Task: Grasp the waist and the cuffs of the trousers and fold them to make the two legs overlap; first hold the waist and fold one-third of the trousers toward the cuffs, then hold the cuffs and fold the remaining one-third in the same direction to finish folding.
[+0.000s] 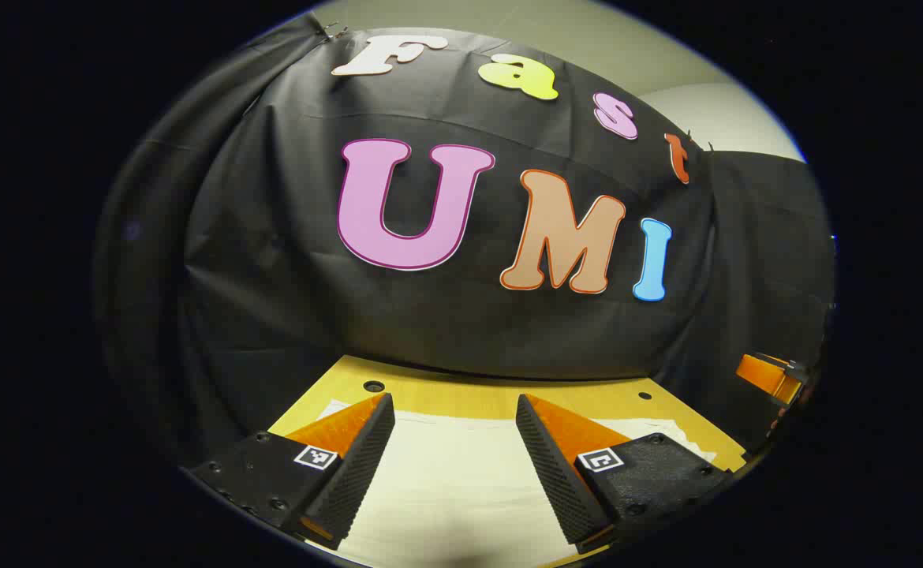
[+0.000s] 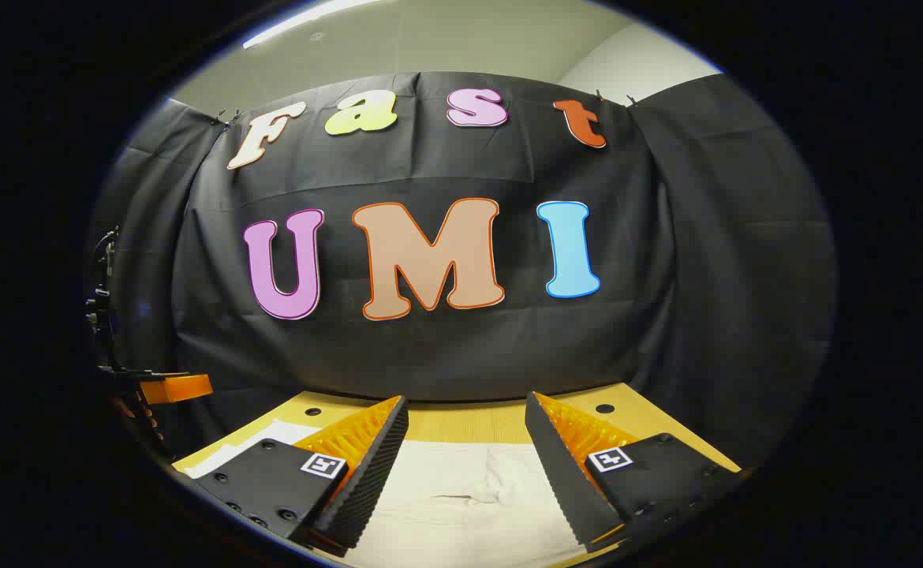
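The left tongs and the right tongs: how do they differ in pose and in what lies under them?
The left tongs lean, so the booth wall looks tilted; the right tongs are held level. Under the left tongs the pale trousers lie smooth; under the right tongs the trousers show a wrinkle. Both tongs are open, hold nothing, and are above the trousers on the yellow table.

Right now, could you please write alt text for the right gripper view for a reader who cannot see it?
The right hand-held gripper hangs open above pale trousers spread on a yellow table. The booth's black cloth wall rises behind, and the other hand-held gripper shows at the left edge.
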`<action>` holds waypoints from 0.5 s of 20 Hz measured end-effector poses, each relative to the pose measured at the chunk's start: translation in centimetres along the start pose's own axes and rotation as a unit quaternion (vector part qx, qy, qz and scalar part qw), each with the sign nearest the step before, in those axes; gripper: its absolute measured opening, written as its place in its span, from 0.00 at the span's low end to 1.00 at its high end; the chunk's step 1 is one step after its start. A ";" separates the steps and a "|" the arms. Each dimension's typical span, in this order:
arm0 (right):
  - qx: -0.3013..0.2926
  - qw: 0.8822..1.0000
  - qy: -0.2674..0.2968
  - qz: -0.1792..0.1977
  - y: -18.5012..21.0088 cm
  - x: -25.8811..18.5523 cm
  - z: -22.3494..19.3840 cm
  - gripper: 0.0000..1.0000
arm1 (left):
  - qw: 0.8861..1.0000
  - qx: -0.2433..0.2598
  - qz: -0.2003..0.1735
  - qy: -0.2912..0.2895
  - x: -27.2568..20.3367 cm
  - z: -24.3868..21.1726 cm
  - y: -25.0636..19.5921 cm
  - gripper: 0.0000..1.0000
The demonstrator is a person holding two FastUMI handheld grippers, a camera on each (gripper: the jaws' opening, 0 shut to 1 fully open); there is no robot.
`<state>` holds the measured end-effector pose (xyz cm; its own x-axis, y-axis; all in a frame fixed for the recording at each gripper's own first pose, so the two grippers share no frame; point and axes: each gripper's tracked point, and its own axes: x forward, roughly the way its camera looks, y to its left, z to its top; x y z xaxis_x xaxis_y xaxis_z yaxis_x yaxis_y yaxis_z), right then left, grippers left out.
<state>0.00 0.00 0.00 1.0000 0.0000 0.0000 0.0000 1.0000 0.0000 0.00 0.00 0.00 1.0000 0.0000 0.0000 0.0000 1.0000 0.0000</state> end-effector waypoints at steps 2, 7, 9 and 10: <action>0.000 1.000 0.002 0.001 -0.1 0.1 -0.2 0.95 | 1.000 0.000 0.005 0.001 -0.2 -0.2 0.2 0.94; -0.001 1.000 0.007 0.005 0.2 0.2 -0.5 0.95 | 1.000 0.016 0.013 0.007 -0.4 -0.8 0.5 0.94; -0.001 1.000 0.007 0.005 0.3 0.3 -0.6 0.95 | 1.000 0.024 0.009 0.009 -0.4 -0.9 0.5 0.94; -0.001 1.000 0.008 0.005 0.3 0.4 -0.6 0.95 | 1.000 0.027 0.004 0.012 -0.4 -1.1 0.4 0.94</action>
<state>0.43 0.33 -0.61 0.9998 0.0109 -0.0155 -0.0109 0.9999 -0.0015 -0.42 0.35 -1.09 0.9997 0.0089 -0.0241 -0.0076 0.9985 0.0537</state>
